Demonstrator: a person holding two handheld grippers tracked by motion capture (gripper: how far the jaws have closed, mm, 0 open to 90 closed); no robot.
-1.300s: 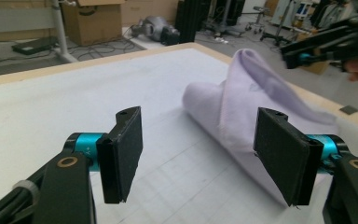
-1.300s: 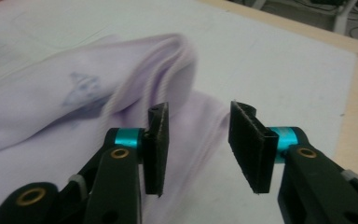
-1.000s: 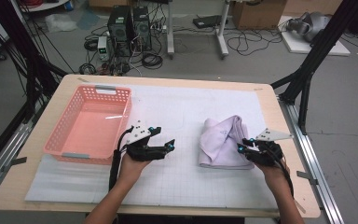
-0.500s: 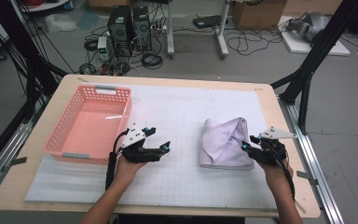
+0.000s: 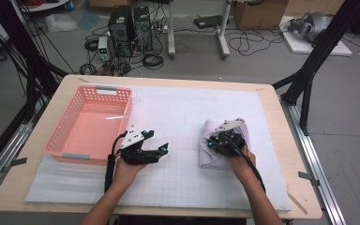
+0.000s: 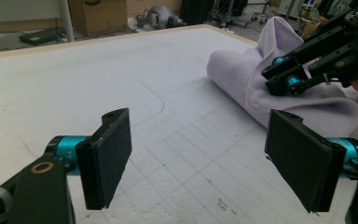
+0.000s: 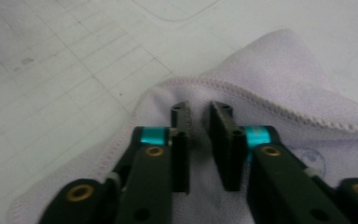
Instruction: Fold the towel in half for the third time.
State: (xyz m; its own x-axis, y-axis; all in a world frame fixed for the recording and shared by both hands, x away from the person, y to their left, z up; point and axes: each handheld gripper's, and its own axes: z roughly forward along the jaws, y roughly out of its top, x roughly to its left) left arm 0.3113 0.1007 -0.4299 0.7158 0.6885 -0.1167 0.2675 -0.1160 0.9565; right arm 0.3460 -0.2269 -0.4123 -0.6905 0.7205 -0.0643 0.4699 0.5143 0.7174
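- Cloth [image 5: 215, 154]: a lilac towel, bunched and folded, lies on the white gridded mat [image 5: 183, 112] at the right half of the table [image 5: 272, 140], well apart from the basket.
- Right gripper [image 5: 214, 143]: positioned over the cloth's left part. In the right gripper view its jaws stand narrow, a slim gap between them, resting on or just above the fabric [image 7: 279, 93]; whether any fabric is pinched between them cannot be told.
- Left gripper [image 5: 161, 151]: held above bare mat between basket and cloth, jaws wide apart with nothing between them. Its pads [image 6: 107, 158] face each other across open mat in the left gripper view.
- Basket [image 5: 86, 124]: pink, perforated, on the table's left side, just beside the left gripper's body; no contents visible.
- Obstructions: nothing lies on the mat between the left gripper and the cloth.
- Surroundings: computer towers [image 5: 129, 23] and loose cables on the floor beyond the table; black frame struts at both sides.
- Hidden: the right hand and gripper body cover the cloth's middle in the high view. The cloth's near edge is cut off at the frame bottom in the right gripper view.
- Hard to read: a faint blue mark [image 7: 310, 161] on the cloth beside the right jaw is blurred.
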